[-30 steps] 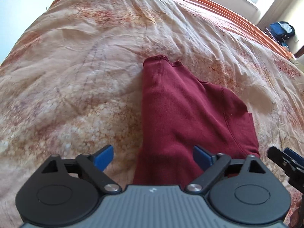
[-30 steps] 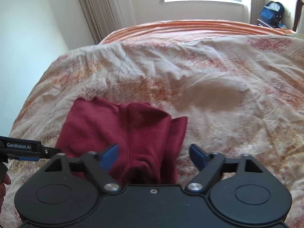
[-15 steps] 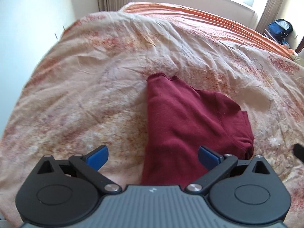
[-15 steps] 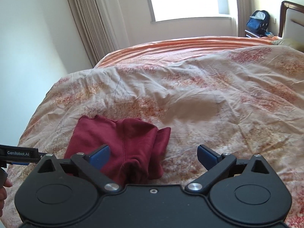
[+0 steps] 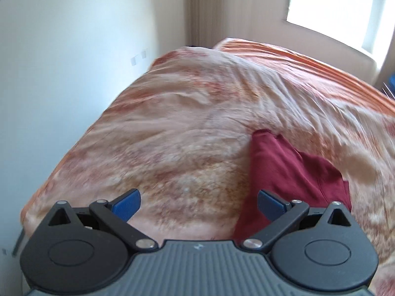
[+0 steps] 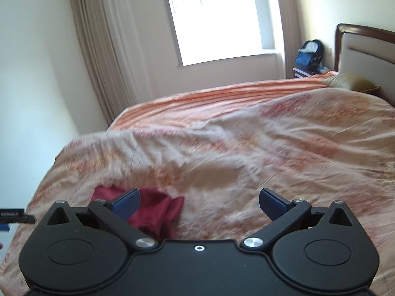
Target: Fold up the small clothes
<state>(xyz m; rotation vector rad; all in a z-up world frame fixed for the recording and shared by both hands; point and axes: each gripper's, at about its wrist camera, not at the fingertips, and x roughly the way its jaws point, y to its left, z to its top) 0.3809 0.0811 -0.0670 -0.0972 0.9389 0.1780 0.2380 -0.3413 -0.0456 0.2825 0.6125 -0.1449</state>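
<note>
A dark red garment point(image 5: 291, 177) lies folded into a compact shape on the patterned bedspread point(image 5: 185, 135). In the left wrist view it sits to the right of my left gripper point(image 5: 197, 202), which is open and empty, raised above the bed. In the right wrist view the garment point(image 6: 158, 209) shows at the lower left, partly behind a blue fingertip point(image 6: 126, 201). My right gripper point(image 6: 200, 202) is open, empty and well above the bed. The tip of the left gripper point(image 6: 14, 215) shows at the left edge of the right wrist view.
The bedspread point(image 6: 271, 148) covers a large bed with an orange striped sheet point(image 6: 209, 98) at the far side. A headboard point(image 6: 365, 49), a pillow point(image 6: 350, 81) and a blue backpack point(image 6: 308, 54) are at the right. A window point(image 6: 217, 17) and curtains point(image 6: 108, 61) are behind.
Both grippers have lifted and drawn back from the red garment, staying open. The garment lies still on the bed and looks smaller and lower in both views.
</note>
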